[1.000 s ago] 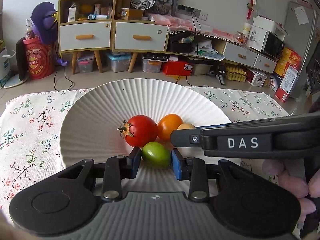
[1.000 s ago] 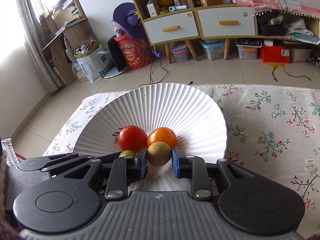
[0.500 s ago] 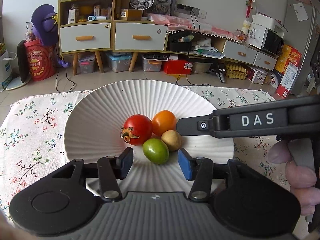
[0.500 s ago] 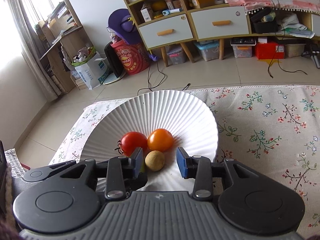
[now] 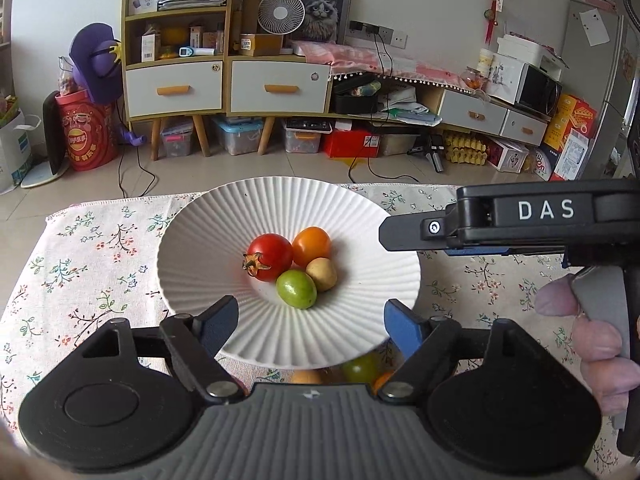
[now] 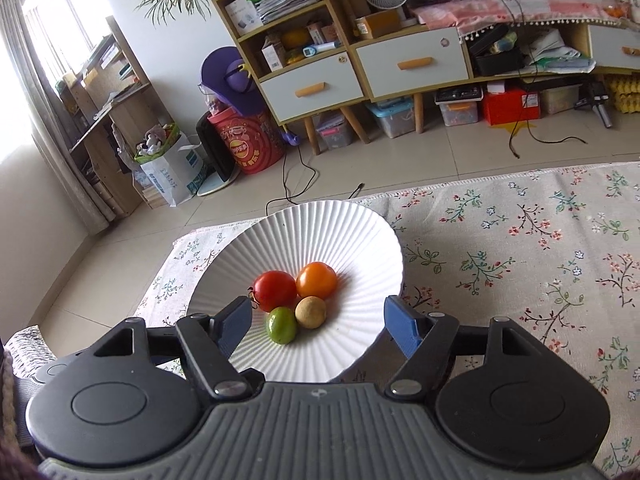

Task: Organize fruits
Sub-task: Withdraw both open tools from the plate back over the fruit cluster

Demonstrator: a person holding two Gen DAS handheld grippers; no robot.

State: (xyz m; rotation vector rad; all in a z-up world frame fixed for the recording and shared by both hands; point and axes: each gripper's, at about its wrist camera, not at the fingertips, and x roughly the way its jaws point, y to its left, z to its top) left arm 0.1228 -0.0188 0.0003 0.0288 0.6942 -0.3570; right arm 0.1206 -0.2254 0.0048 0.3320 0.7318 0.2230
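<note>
We have just let go of 2 fruits. A second ago the left gripper (image 5: pixel 312 320) pinched the green fruit (image 5: pixel 296 289) and the right gripper (image 6: pixel 318 320) pinched the tan fruit (image 6: pixel 311 311); both sets of jaws have just been opening, and they now stand wide with nothing pressed between the pads. Both tools have also pulled back and up from the plate (image 5: pixel 200 248) — the fruits look smaller and farther ahead than they did.

All 4 fruits now sit in the plate's hollow, bunched together: the red tomato (image 5: pixel 270 257) at the left, the orange tomato (image 5: pixel 311 246) behind it to the right, the tan fruit at the right, the green fruit nearest us. They appear to touch one another. None seems to be rolling, though 1 frame cannot settle that.

In the left view the right gripper's arm crosses above the plate's right rim, with a hand (image 5: pixel 592 340) on its grip at the edge of the frame.

For the task, we judge this drop finished: 2 more pieces are on the plate and both tools are free. Under the plate's near rim, in the left view, we glimpse more fruit (image 5: pixel 360 368) — something greenish and something orange, half hidden by the gripper body. If those still count as loose, the next move is likely to fetch them; we cannot tell how many remain.
</note>
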